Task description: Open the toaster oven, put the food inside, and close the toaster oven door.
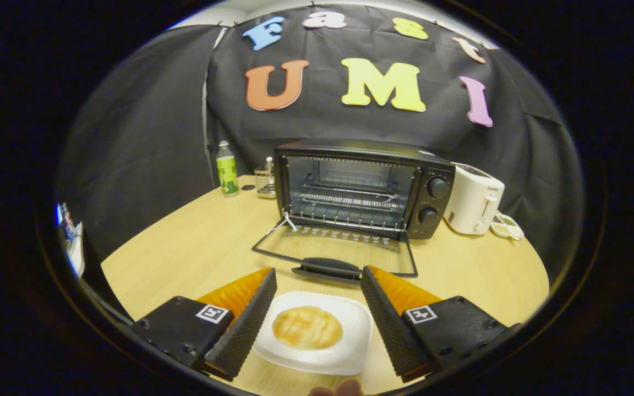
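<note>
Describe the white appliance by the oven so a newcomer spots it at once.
Start at the black toaster oven standing on the wooden table, well beyond the open claw. Just past its knob side stands the white toaster. It is the only boxy white appliance; the white dish between the claw's fingers is flat.

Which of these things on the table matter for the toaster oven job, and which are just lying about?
For the job: toaster oven, its door already down; food on the white plate, between the open tool fingers, which flank the plate.

Lying about: green-labelled bottle, wire rack, white toaster, small dish.
</note>
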`<state>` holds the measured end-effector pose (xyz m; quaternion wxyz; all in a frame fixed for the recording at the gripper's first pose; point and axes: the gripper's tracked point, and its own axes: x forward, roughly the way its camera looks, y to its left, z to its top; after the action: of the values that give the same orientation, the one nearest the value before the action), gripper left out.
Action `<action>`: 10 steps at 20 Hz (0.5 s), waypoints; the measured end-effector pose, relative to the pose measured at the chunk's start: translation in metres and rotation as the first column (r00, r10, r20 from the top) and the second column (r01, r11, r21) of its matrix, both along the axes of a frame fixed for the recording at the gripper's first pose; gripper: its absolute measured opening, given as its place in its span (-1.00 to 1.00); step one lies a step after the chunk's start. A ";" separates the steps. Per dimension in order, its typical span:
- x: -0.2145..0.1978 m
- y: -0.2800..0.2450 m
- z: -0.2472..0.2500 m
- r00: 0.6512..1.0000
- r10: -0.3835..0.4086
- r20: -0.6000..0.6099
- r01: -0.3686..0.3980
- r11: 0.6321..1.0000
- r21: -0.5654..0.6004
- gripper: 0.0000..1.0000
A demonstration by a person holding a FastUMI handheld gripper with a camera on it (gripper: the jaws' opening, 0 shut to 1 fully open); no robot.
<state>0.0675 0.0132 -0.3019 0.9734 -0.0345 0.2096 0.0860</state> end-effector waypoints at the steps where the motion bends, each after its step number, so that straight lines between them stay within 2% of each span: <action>1: -0.010 0.001 -0.005 1.000 0.008 0.003 -0.008 1.000 -0.008 1.00; 5: -0.035 0.004 -0.025 1.000 0.021 -0.016 -0.022 1.000 -0.018 1.00; 10: -0.038 0.003 -0.045 0.998 0.022 -0.055 -0.024 0.999 -0.042 1.00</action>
<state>0.0292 0.0167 -0.3467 0.9653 -0.0555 0.2374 0.0935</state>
